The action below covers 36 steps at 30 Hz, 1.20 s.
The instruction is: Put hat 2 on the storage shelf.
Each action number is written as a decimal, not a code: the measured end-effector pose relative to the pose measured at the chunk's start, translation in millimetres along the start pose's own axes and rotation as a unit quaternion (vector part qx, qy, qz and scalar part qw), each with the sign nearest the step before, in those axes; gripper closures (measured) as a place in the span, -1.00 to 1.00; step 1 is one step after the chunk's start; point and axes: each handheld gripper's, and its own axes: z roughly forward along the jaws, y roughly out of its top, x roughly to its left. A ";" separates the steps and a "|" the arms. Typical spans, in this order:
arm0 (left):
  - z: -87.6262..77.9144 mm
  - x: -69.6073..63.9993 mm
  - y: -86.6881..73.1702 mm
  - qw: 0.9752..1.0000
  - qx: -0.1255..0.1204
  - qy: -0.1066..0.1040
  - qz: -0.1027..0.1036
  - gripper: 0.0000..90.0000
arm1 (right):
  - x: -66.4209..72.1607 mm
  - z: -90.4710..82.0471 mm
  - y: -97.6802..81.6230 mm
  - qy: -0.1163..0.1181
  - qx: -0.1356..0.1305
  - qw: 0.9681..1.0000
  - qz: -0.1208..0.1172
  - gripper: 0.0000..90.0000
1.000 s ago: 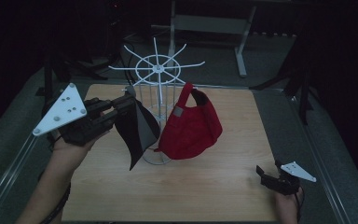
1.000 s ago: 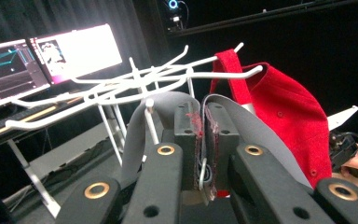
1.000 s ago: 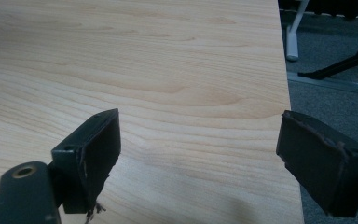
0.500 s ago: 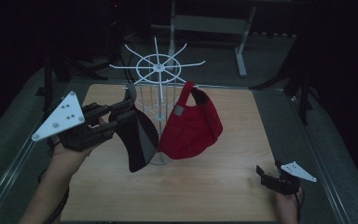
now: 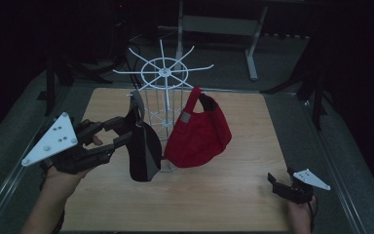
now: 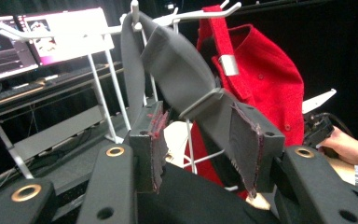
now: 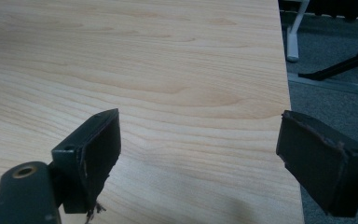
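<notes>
A white wire rack (image 5: pixel 164 73) stands mid-table with a red bag (image 5: pixel 199 134) hanging on its right side. A black and grey bag (image 5: pixel 143 151) hangs by its grey strap (image 6: pixel 177 60) from a left-hand hook (image 6: pixel 135 9). My left gripper (image 5: pixel 126 130) is level at the bag's left. Its jaws have just been opening, and the strap runs down between them (image 6: pixel 198 123), lying by the right pad (image 6: pixel 244 140) with a gap to the left pad. My right gripper (image 5: pixel 274 184) rests low at the table's front right corner, open over bare wood (image 7: pixel 198 135).
The wooden table (image 5: pixel 224 195) ends close to the right gripper's right side, with grey floor (image 7: pixel 335 60) beyond. Lit monitors (image 6: pixel 51 37) and a desk frame stand behind the rack. Dark stands flank the table at back left and right.
The left gripper has sunk a little and its jaws have spread. The black bag, held out sideways before, now hangs straight down from its hook. The right gripper has kept still.
</notes>
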 end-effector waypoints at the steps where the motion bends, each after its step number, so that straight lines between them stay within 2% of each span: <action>1: -1.3 -0.2 -1.8 1.000 -0.001 0.000 -0.001 0.25 | -0.1 0.0 0.0 0.000 0.000 1.000 0.000 -0.70; 9: -9.5 -0.3 -27.4 1.000 0.014 0.005 -0.017 0.25 | 0.2 0.1 0.0 -0.001 0.000 1.000 0.000 -0.70; 16: -13.8 0.3 -52.1 0.999 0.029 0.017 -0.027 0.25 | 0.4 -0.1 -0.1 -0.001 -0.001 1.000 0.000 -0.70; 23: -15.8 1.6 -77.1 0.998 0.037 0.021 -0.045 0.25 | 0.5 -0.1 -0.1 -0.001 -0.001 1.000 -0.001 -0.70; 25: -16.1 1.5 -79.7 0.998 0.039 0.023 -0.047 0.25 | 0.6 0.0 0.0 -0.001 0.000 1.000 -0.001 -0.70; 26: -16.3 0.6 -90.1 0.997 0.042 0.035 -0.052 0.25 | 0.6 0.0 0.0 -0.001 0.000 1.000 -0.001 -0.70; 28: -16.0 -0.3 -94.0 0.997 0.044 0.040 -0.052 0.25 | 0.8 0.1 0.0 -0.001 0.000 1.000 -0.002 -0.70; 32: -14.7 -0.7 -108.8 0.996 0.055 0.043 -0.058 0.25 | 0.8 -0.1 -0.1 -0.001 -0.001 1.000 -0.002 -0.70; 36: -14.3 -0.2 -121.6 0.995 0.054 0.046 -0.069 0.22 | 1.0 0.1 0.1 -0.001 0.001 1.000 -0.002 -0.69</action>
